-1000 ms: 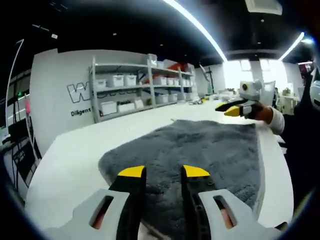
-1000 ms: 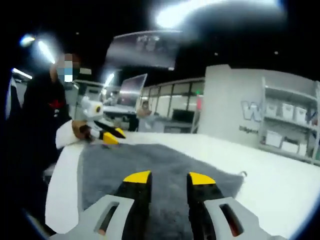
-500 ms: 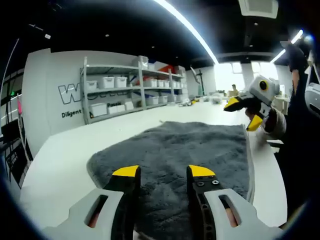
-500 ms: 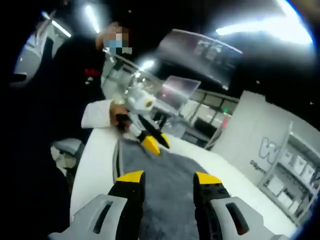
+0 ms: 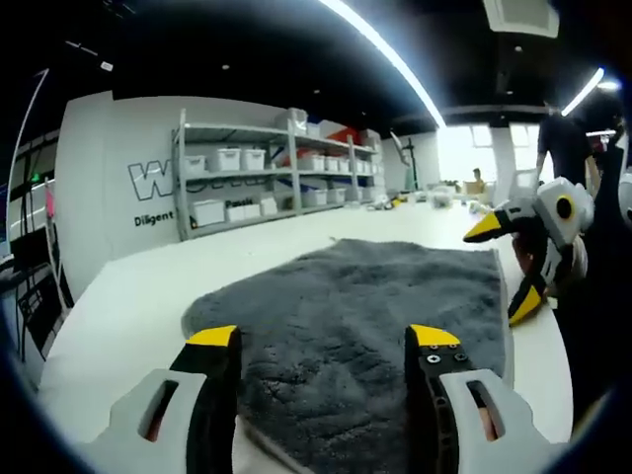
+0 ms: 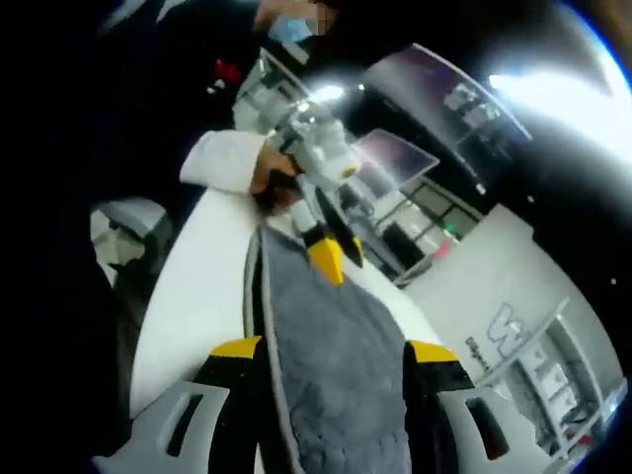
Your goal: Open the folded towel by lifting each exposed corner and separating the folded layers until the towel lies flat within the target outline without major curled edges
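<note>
once spread wider than a second ago, left gripper (image 5: 321,341) and right gripper (image 6: 334,348) released; towel (image 5: 375,306) flat mid-worktop (image 5: 128,306); check edges.

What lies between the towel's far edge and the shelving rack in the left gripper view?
Bare white tabletop alone. In the left gripper view it runs from the grey towel to the shelving rack, with nothing resting on that stretch.
</note>
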A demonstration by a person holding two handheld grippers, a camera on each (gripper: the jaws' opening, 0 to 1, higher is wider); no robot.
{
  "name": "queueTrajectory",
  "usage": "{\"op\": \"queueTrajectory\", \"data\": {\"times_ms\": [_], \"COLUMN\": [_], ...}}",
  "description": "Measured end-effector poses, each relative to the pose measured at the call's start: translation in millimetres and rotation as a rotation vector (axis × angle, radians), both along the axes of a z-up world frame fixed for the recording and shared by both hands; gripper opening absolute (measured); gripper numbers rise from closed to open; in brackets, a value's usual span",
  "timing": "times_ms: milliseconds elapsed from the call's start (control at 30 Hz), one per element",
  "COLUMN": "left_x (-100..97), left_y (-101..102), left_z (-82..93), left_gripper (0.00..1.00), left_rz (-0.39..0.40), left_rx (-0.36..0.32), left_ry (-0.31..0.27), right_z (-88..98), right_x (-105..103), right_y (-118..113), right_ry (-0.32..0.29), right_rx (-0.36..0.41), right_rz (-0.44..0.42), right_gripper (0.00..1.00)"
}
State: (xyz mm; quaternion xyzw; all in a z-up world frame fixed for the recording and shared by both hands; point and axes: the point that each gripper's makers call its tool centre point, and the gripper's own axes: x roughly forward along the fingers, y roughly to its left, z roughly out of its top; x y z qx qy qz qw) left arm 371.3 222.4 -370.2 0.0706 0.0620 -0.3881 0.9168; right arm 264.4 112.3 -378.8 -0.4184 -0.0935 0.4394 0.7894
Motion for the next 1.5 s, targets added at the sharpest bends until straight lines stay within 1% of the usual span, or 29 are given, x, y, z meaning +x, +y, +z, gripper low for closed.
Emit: {"op": "queueTrajectory", "data": {"times_ms": [67, 167, 300, 400, 467, 500, 733, 800, 833, 900, 1167, 1200, 1233, 1267, 1300, 1400, 1467, 1500], "left_x": [1.3, 3.1, 3.0, 2.3, 2.1, 2.1, 5.0, 4.9, 4.8, 5.4, 5.6, 5.4, 5.3, 5.1, 5.0, 4.5, 3.2, 2.5], "left_y": [2, 4, 3, 3, 3, 4, 7, 7, 7, 7, 8, 8, 8, 8, 9, 9, 9, 10], "left_z": [1.4, 2.5, 1.7, 1.3, 0.6, 0.3, -0.8, -0.1, 0.1, 0.2, 0.6, 0.7, 0.7, 0.9, 1.2, 3.3, 5.8, 11.4], "left_gripper": [0.73, 0.76, 0.76, 0.75, 0.74, 0.74, 0.71, 0.7, 0.69, 0.69, 0.68, 0.67, 0.67, 0.66, 0.66, 0.65, 0.64, 0.63], "left_rz": [0.014, 0.029, 0.03, 0.03, 0.031, 0.033, 0.04, 0.041, 0.041, 0.042, 0.041, 0.041, 0.041, 0.042, 0.043, 0.046, 0.047, 0.048], "left_rx": [-0.017, -0.035, -0.043, -0.044, -0.04, -0.036, -0.034, -0.034, -0.035, -0.036, -0.034, -0.034, -0.035, -0.036, -0.038, -0.046, -0.049, -0.051], "left_ry": [0.005, 0.011, 0.02, 0.021, 0.021, 0.02, 0.025, 0.02, 0.02, 0.021, 0.018, 0.016, 0.017, 0.018, 0.017, 0.01, 0.0, -0.034], "right_z": [1.0, 2.6, 4.1, 4.7, 5.4, 4.6, -1.4, -1.9, -2.3, -4.1, -4.8, -5.9, -7.3, -11.3, -15.0, -13.0, -14.7, -14.3], "right_x": [0, 0, -1, 0, 1, 2, 6, 7, 7, 9, 15, 15, 15, 13, 11, 10, 8, 9], "right_y": [1, 3, 8, 15, 20, 23, 39, 44, 46, 51, 67, 69, 71, 73, 74, 76, 77, 75], "right_ry": [-0.009, -0.054, -0.117, -0.154, -0.193, -0.201, -0.236, -0.25, -0.254, -0.258, -0.245, -0.242, -0.241, -0.22, -0.186, -0.191, -0.166, -0.147], "right_rx": [-0.001, -0.022, -0.06, -0.083, -0.097, -0.101, -0.14, -0.144, -0.144, -0.15, -0.146, -0.146, -0.152, -0.163, -0.16, -0.149, -0.138, -0.126], "right_rz": [-0.004, -0.01, -0.009, -0.023, -0.024, -0.025, -0.018, -0.013, -0.009, -0.007, -0.015, -0.014, -0.008, 0.008, 0.015, 0.01, 0.017, 0.011], "right_gripper": [0.53, 0.53, 0.51, 0.49, 0.47, 0.45, 0.31, 0.3, 0.27, 0.24, 0.19, 0.17, 0.13, 0.07, 0.0, 0.0, 0.0, 0.0]}}
